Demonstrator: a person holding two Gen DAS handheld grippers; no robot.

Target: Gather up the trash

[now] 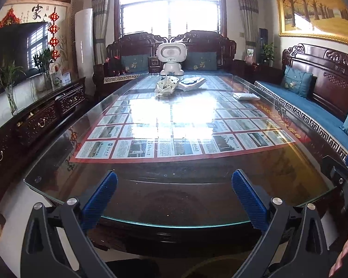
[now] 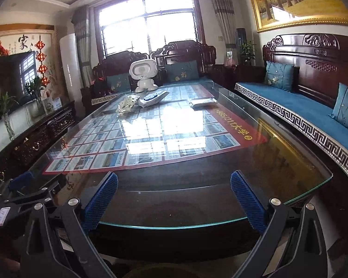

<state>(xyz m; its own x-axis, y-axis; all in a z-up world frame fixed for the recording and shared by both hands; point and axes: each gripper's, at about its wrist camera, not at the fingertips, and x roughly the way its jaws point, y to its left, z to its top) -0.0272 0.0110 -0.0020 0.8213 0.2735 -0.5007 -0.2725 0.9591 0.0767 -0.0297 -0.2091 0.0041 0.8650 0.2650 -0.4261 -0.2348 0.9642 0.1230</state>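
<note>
A crumpled white wrapper lies at the far end of the glass-topped table, with a flat white-and-blue packet beside it and a flat white packet further right. The same three show in the right wrist view: wrapper, white-and-blue packet, flat packet. My left gripper is open and empty over the table's near edge. My right gripper is open and empty, also at the near edge. All the trash is far from both.
A white robot toy stands at the table's far end. A carved wooden sofa with blue cushions runs along the right. A dark cabinet with a TV and vases stands left. A poster lies under the glass.
</note>
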